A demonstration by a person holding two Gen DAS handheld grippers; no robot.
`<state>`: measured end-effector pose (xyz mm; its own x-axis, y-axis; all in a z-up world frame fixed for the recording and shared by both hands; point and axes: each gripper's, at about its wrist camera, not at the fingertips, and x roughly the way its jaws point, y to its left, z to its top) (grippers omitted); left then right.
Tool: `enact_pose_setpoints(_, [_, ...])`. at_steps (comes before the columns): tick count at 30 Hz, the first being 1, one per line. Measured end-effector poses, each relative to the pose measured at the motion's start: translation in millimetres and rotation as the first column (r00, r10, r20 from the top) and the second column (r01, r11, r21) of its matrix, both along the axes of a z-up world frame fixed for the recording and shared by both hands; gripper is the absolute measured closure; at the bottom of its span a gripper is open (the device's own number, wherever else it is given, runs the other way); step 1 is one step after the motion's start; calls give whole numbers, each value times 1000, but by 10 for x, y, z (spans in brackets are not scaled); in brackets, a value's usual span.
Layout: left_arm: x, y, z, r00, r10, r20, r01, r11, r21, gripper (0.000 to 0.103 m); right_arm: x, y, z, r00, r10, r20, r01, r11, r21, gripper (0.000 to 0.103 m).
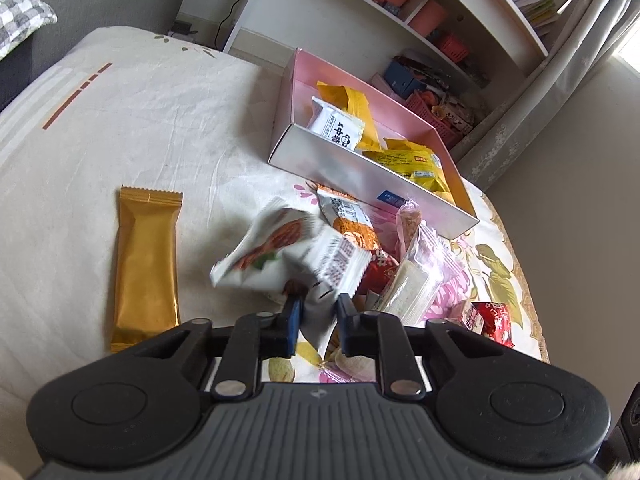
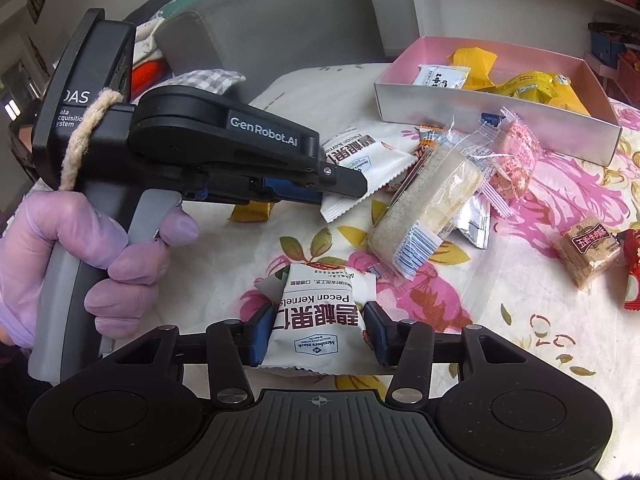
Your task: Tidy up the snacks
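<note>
The white packet (image 2: 318, 320) held in the right gripper (image 2: 318, 330) reads "Pecan Kernels" above large Chinese characters, with a blue "Member's Mark" badge, all upside down to the camera. A second white packet (image 2: 366, 160) in the left gripper (image 2: 344, 184) shows part of "Pecan Kernels". That gripper's arm bears "GenRobot.AI"; its handle (image 2: 74, 116) reads "DAS", then cut-off lines "ata", "cquisition", "ystem".

Two white pecan packs: one (image 2: 320, 320) upright-ish, pinched at both sides; the other (image 1: 288, 256) lifted, tilted, crumpled, gripped at its lower edge. Pink box (image 1: 372, 176) open, holding yellow packs and one white pack. Gold bar (image 1: 146, 264) flat, apart at left. Clear-wrapped cake (image 2: 428, 204) in loose pile beside box.
</note>
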<state>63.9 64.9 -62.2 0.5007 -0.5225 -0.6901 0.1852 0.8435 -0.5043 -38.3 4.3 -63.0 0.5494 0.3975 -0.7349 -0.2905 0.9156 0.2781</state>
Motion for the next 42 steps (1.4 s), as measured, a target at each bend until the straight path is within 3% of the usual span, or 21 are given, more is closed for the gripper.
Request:
enact_pose_setpoints(15, [-6,47,112,1000,8,19,-9,998,56,90,-44,-113,271,999,-16,46,13,998,61,56])
enact_pose_setpoints(26, [-7,47,238,998,8,62,-12,998,63,91,66,-429,499,987,-123,100,113,989,98,56])
enact_pose_setpoints(42, [239,-122,504,989,31,144,-39,998,54,91,511,-1013,831,935,-312,171,284,944,171,56])
